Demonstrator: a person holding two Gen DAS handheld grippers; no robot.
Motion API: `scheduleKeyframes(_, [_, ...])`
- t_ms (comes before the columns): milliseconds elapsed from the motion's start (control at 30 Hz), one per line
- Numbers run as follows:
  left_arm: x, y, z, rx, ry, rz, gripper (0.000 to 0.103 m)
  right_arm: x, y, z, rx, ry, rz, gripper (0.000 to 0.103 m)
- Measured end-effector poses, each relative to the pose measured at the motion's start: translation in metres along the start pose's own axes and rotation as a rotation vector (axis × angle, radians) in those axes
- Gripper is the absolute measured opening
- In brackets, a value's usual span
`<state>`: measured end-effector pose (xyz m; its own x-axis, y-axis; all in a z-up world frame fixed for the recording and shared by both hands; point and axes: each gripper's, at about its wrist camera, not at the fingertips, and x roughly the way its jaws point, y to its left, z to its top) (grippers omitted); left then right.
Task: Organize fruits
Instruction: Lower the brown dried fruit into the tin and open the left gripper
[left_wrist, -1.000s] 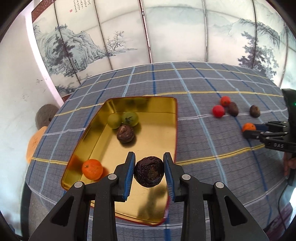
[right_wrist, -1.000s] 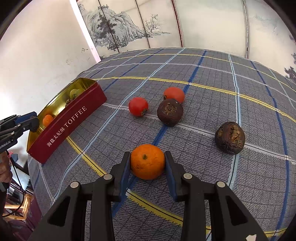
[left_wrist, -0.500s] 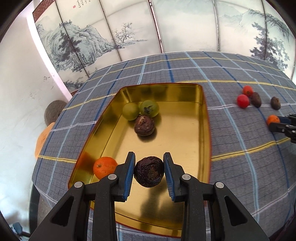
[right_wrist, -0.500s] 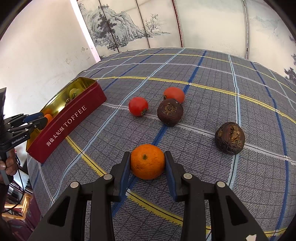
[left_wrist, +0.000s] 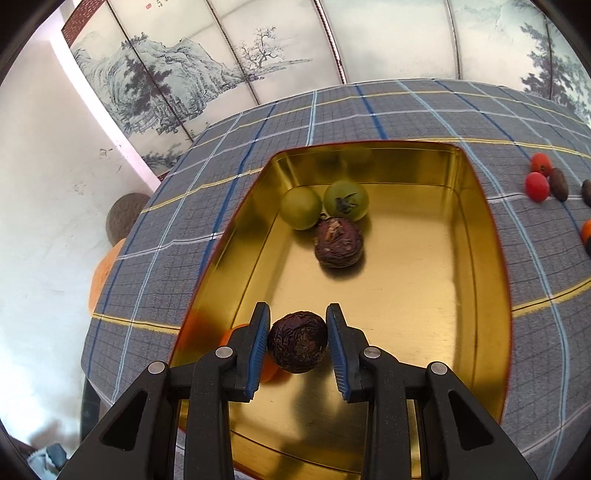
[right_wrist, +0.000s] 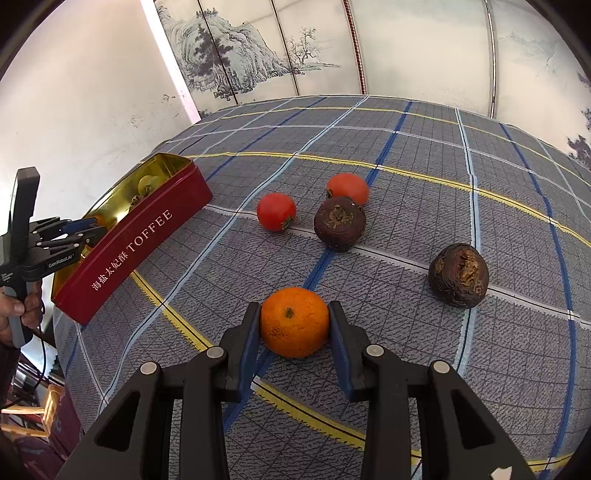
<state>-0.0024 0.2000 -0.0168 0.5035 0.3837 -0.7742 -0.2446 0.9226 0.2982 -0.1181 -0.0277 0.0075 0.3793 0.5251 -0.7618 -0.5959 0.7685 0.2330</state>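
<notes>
Fruit, dark and wrinkled (left_wrist: 297, 347): clamped in your left gripper (left_wrist: 297, 345), held above the gold floor of the toffee tin (left_wrist: 480, 258), ready to drop in. Inside already: two green fruits (left_wrist: 300, 207), one dark fruit (left_wrist: 339, 242), an orange partly hidden. Tangerine (right_wrist: 294, 322): your right gripper (right_wrist: 294, 325) grips it on the plaid tablecloth (right_wrist: 406, 155), beside tomatoes (right_wrist: 276, 211).

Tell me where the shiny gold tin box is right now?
In the right wrist view, the shiny gold tin box with red sides sits at the left edge of the checked tablecloth, left of the round red tomato, with the left gripper over it.
</notes>
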Motion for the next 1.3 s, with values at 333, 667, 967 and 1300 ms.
scheduleKeyframes(333, [0.011, 0.004, 0.007, 0.016, 0.023, 0.022, 0.033, 0.0, 0.0, 0.0, -0.001, 0.0, -0.001, 0.033])
scheduleKeyframes(667, [0.021, 0.006, 0.018, 0.026, 0.037, 0.052, 0.033, 0.0, 0.0, 0.0, -0.001, 0.0, -0.002, 0.034])
scheduleKeyframes(967, [0.025, 0.013, 0.026, 0.004, 0.04, 0.069, 0.035, 0.0, 0.0, 0.0, -0.002, 0.001, -0.003, 0.034])
scheduleKeyframes(1300, [0.011, 0.019, 0.023, -0.023, -0.012, 0.09, 0.058, 0.001, 0.001, 0.0, -0.004, 0.001, -0.006, 0.034])
